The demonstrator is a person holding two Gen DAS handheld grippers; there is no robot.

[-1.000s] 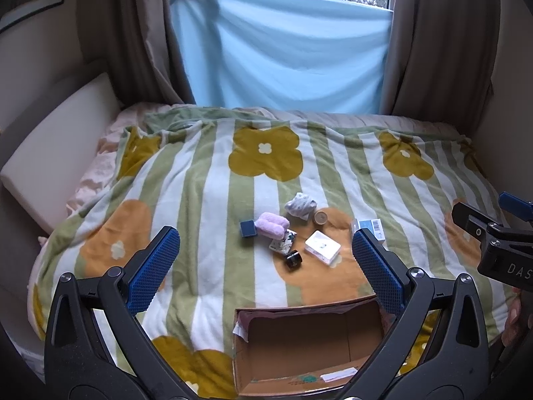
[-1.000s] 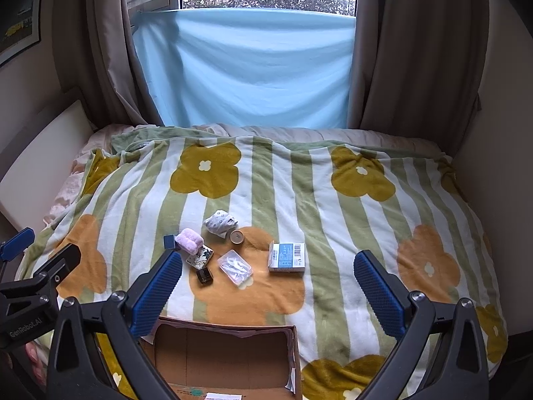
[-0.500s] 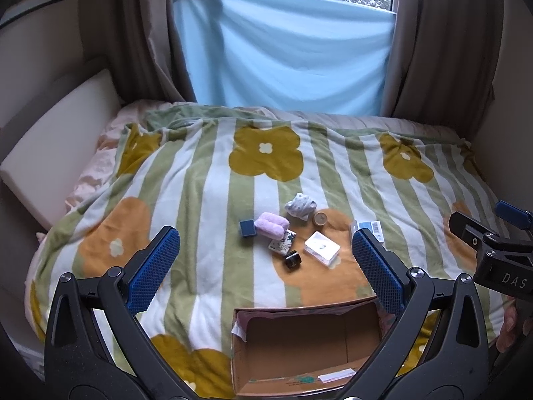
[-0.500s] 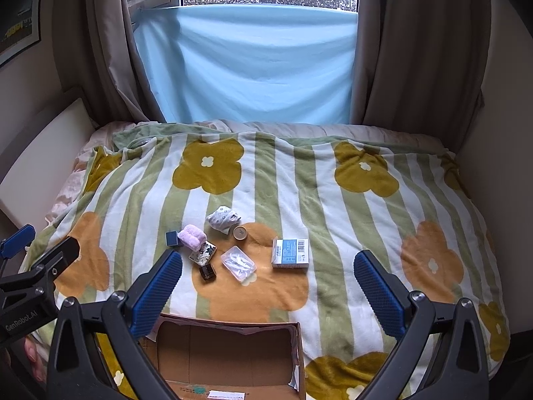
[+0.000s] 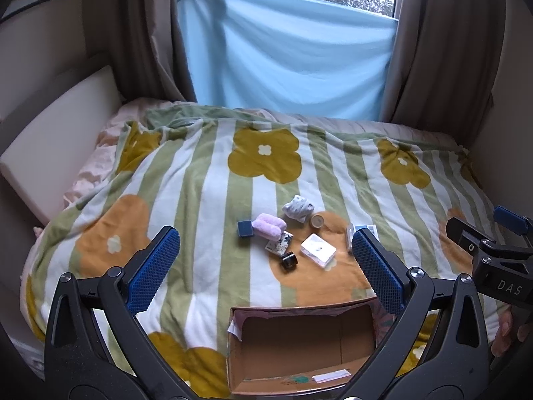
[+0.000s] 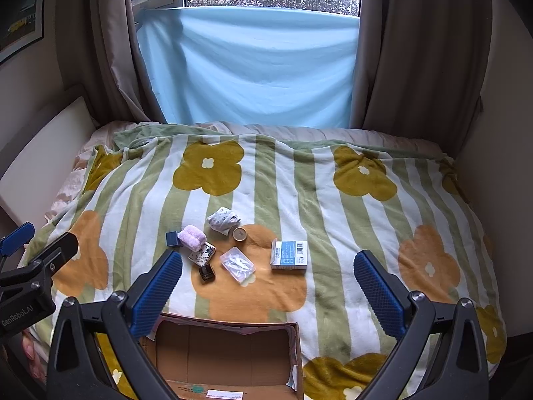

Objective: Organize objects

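Small objects lie clustered on the flowered blanket: a dark blue square box (image 5: 245, 228), a pink fluffy roll (image 5: 269, 225), a patterned pouch (image 5: 297, 208), a round tan tin (image 5: 316, 221), a floral card (image 5: 279, 243), a small black jar (image 5: 289, 261), a clear plastic case (image 5: 317, 250) and a blue-and-white carton (image 6: 289, 254). An open cardboard box (image 5: 301, 346) sits at the near edge of the bed. My left gripper (image 5: 266, 270) and right gripper (image 6: 268, 285) are both open and empty, held above the box, short of the cluster.
The bed's striped blanket (image 6: 333, 200) fills the view. A white padded headboard (image 5: 50, 153) runs along the left. A blue sheet (image 6: 250, 66) and brown curtains hang behind. A wall stands close on the right.
Both views have shifted slightly; the cluster sits a little higher in the right wrist view. Both grippers stay open and nothing on the bed has moved.
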